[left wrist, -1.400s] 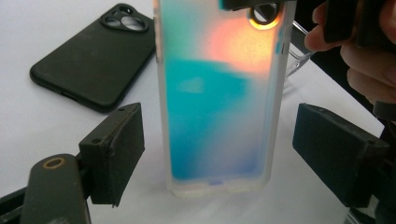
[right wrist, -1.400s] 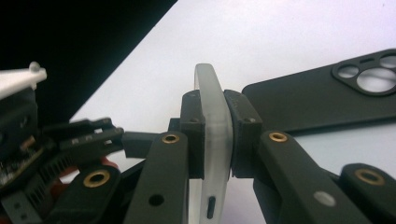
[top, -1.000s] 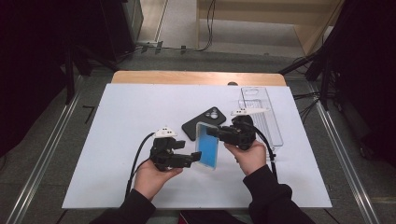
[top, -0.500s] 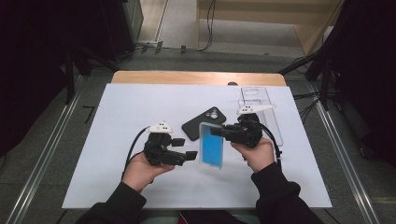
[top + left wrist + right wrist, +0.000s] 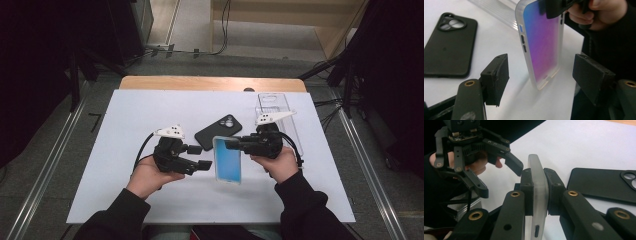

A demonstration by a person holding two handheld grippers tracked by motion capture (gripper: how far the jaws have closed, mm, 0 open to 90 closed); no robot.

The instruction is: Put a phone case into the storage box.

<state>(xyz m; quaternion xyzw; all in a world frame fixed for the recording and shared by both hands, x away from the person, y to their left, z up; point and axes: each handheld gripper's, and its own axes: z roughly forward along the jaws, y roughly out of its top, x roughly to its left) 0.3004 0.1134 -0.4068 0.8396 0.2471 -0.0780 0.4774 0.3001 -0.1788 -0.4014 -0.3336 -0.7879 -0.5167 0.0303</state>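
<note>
Right, high view first: right claw is clamped on the top edge of a phone in a clear case, holding it just above the white counter, screen side up towards the camera. Left claw sits just beside the phone's left edge, not touching. A black phone case lies flat behind them, and a clear plastic tray sits behind the right hand.

Left gripper view: the jaws have just been closing but stand apart, with the phone's lower end between them and daylight on both sides, so no grip yet. The pads are well clear of the case. The right claw pinches the top of the phone. The black case lies on the counter off to the left.

Right gripper view: both pads press flat on the front and back faces of the phone, jaws closed on it. The left claw hovers open near the far end.

Handling, my read: the phone is rigid and moderately heavy with a glass front, so don't drop it. The case looks smooth and slick, flexible at the rim. A single end grip leaves it levering. The left claw should take the case's long side edges near the bottom, clear of the side buttons.
</note>
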